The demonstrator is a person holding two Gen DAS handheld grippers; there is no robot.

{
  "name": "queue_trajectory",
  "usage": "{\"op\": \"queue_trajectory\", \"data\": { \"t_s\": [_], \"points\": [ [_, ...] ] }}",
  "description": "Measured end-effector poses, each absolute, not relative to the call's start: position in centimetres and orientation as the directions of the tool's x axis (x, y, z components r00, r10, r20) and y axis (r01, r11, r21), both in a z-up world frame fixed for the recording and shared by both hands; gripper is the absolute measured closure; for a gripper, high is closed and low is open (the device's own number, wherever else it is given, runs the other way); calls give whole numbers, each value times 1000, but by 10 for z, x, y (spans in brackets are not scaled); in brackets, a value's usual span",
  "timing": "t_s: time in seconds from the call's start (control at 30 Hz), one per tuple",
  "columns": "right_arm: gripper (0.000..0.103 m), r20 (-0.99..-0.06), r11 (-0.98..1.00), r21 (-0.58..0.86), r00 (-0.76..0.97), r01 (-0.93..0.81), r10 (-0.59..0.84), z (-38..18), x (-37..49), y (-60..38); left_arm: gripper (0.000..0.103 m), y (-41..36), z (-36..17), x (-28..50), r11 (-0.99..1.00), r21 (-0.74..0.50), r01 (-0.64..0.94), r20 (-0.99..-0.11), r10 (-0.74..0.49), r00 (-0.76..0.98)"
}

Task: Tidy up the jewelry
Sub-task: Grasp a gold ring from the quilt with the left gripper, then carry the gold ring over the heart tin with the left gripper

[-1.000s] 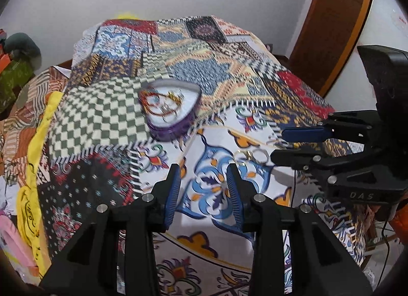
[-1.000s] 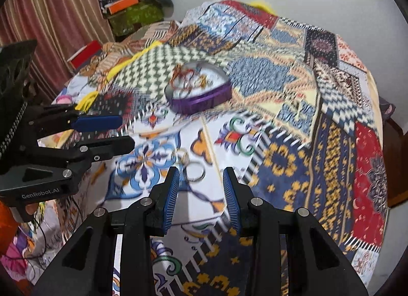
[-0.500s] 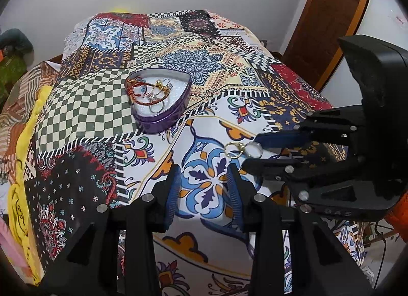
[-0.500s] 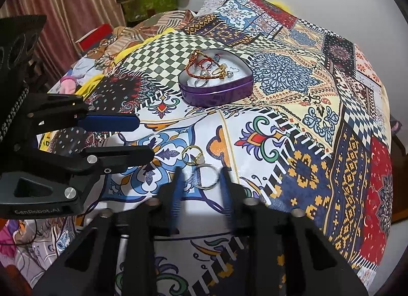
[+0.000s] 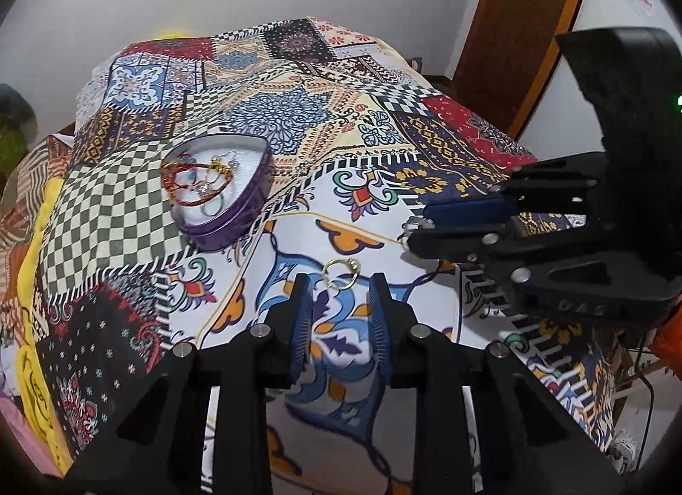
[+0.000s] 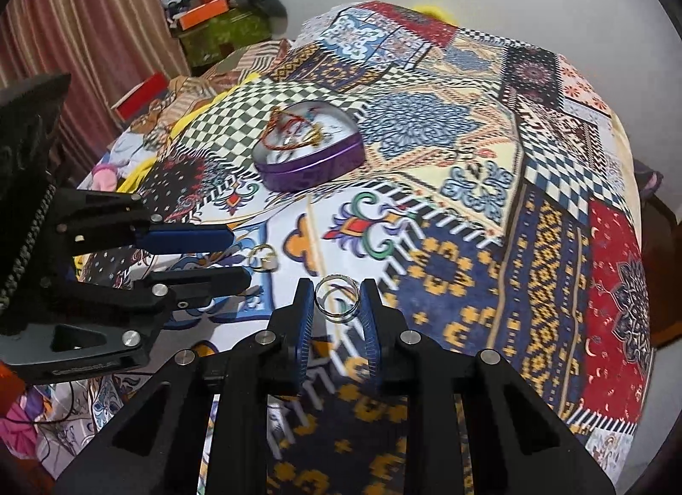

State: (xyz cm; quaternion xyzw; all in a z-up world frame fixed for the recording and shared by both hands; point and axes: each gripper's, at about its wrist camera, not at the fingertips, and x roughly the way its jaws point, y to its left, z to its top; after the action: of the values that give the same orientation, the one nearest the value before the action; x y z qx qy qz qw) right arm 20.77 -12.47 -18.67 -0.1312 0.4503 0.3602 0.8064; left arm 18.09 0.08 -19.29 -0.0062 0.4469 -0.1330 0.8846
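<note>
A purple heart-shaped tin (image 5: 221, 197) holding red and gold jewelry sits on the patterned bedspread; it also shows in the right wrist view (image 6: 311, 154). My right gripper (image 6: 336, 303) is shut on a silver ring (image 6: 336, 297) and holds it above the cloth; in the left wrist view that gripper (image 5: 420, 228) is at the right. A gold ring (image 5: 341, 273) lies on the cloth just ahead of my open, empty left gripper (image 5: 341, 303). In the right wrist view the gold ring (image 6: 263, 258) lies between the left gripper's fingertips (image 6: 238, 256).
The bedspread (image 6: 533, 239) covers a bed and falls away at the front and right. A wooden door (image 5: 520, 26) stands at the far right. Boxes and clutter (image 6: 213, 13) sit beyond the bed's left side, by a striped curtain (image 6: 76, 35).
My right gripper has closed on the silver ring and lifted it off the cloth. The gold ring stays on the cloth, now just in front of my left gripper.
</note>
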Motion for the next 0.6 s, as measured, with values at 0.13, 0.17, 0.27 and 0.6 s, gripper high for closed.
{"op": "queue_trajectory", "data": {
  "t_s": [0.13,0.17,0.27,0.6],
  "points": [
    [83,-815,702,115,338,-703,471,-184,208,-130,77,-3,-200,189,967,-123,222,-799,-229,556],
    [83,-813,701,113,340,-704,473,-184,208,-130,77,-4,-201,190,967,-120,224,-799,-227,556],
    [83,-810,699,107,346,-707,473,-184,207,-131,78,-7,-204,191,968,-107,227,-798,-219,561],
    [83,-800,710,109,363,-696,478,-181,207,-135,98,-10,-204,192,971,-99,217,-781,-211,588]
  ]
}}
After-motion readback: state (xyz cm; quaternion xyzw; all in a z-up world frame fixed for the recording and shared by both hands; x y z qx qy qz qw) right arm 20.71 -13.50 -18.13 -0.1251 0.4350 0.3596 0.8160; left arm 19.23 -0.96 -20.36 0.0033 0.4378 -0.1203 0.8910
